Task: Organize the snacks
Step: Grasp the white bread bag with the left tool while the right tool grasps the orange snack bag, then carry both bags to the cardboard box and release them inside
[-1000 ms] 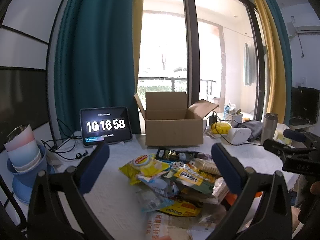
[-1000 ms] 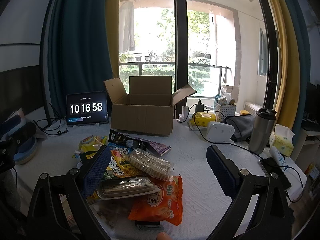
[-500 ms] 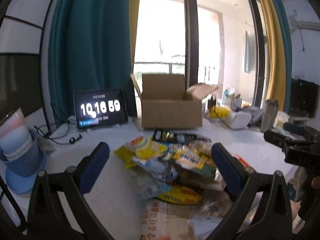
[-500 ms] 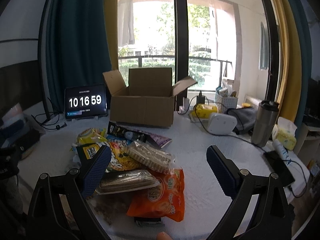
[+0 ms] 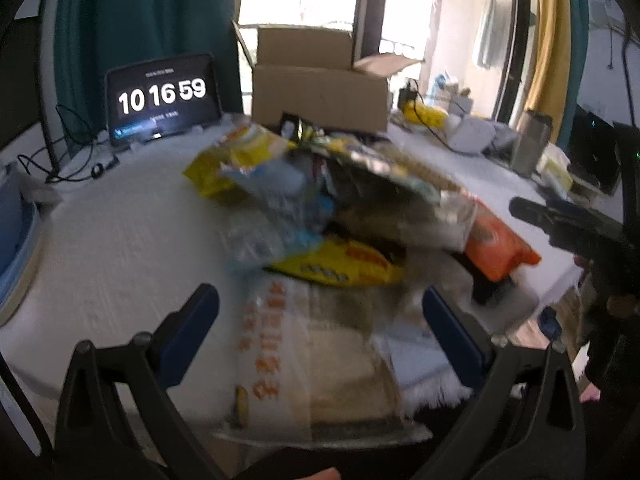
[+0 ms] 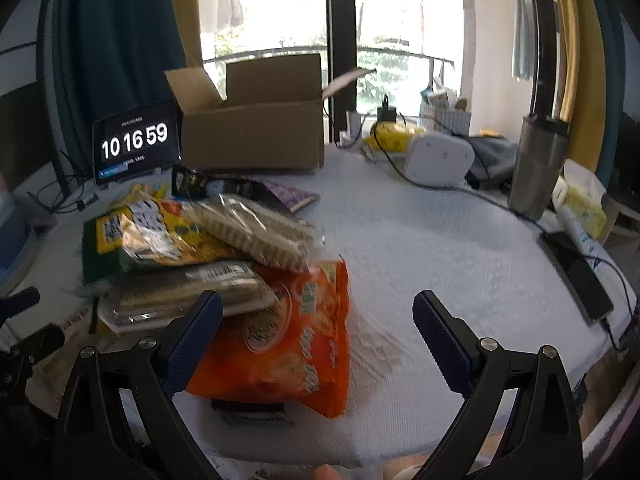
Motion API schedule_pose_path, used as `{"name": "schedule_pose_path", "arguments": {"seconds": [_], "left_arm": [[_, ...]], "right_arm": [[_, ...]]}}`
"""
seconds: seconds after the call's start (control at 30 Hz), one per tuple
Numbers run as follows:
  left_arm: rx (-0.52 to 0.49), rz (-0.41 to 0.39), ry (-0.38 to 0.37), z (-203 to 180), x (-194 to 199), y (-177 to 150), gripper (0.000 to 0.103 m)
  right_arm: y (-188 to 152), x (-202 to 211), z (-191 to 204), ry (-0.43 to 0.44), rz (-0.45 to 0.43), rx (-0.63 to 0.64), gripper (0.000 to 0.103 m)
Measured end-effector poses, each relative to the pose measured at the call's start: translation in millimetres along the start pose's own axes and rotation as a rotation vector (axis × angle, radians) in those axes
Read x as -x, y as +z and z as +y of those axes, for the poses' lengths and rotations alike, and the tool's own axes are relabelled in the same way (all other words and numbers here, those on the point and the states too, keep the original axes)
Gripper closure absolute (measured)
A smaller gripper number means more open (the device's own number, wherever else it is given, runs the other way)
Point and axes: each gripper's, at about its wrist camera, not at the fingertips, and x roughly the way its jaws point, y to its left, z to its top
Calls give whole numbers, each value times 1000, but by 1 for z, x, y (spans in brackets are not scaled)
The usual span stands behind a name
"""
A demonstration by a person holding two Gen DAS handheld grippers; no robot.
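A pile of snack packets (image 5: 320,216) lies on the white tablecloth in front of an open cardboard box (image 5: 320,92). My left gripper (image 5: 320,340) is open and empty, low over a pale packet with orange print (image 5: 304,356) at the near edge of the pile. My right gripper (image 6: 318,340) is open and empty, just over an orange chip bag (image 6: 288,336); its left finger (image 6: 194,336) overlaps a clear wrapped biscuit pack (image 6: 180,296). The box also shows in the right wrist view (image 6: 256,136). The left wrist view is blurred.
A tablet clock (image 6: 136,140) stands left of the box. A steel tumbler (image 6: 538,168), white device (image 6: 438,160), cables, phone (image 6: 582,280) and tissue pack sit at the right. Blue bowls (image 5: 16,240) sit at the far left. The table edge is near.
Both grippers have moved forward and down toward the pile, so the packets fill more of each view. Both stay open. The clock went from 10:16:58 to 10:16:59.
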Motion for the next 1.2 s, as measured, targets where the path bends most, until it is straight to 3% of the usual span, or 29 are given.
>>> {"name": "schedule_pose_path", "arguments": {"seconds": [0.33, 0.47, 0.5, 0.57, 0.6, 0.73, 1.03, 1.2], "left_arm": [[29, 177, 1, 5, -38, -18, 0], [13, 173, 10, 3, -41, -22, 2], [13, 168, 10, 3, -40, -21, 8], [8, 162, 4, 3, -38, -21, 20], [6, 163, 1, 4, -38, -19, 22], [19, 161, -15, 9, -34, -17, 26], [47, 91, 17, 21, -5, -9, 26], [71, 24, 62, 33, 16, -1, 26]], "right_arm": [[-15, -28, -12, 64, 99, -74, 5], [-18, -39, -7, 117, 139, -87, 5], [-20, -42, -6, 132, 150, -89, 5], [-23, -49, -3, 144, 178, -98, 15], [-24, -50, -2, 145, 184, -106, 34], [-21, -44, -2, 119, 148, -109, 52], [-8, -20, -13, 60, 52, -78, 78], [0, -8, -22, 10, 9, -56, 79]]}}
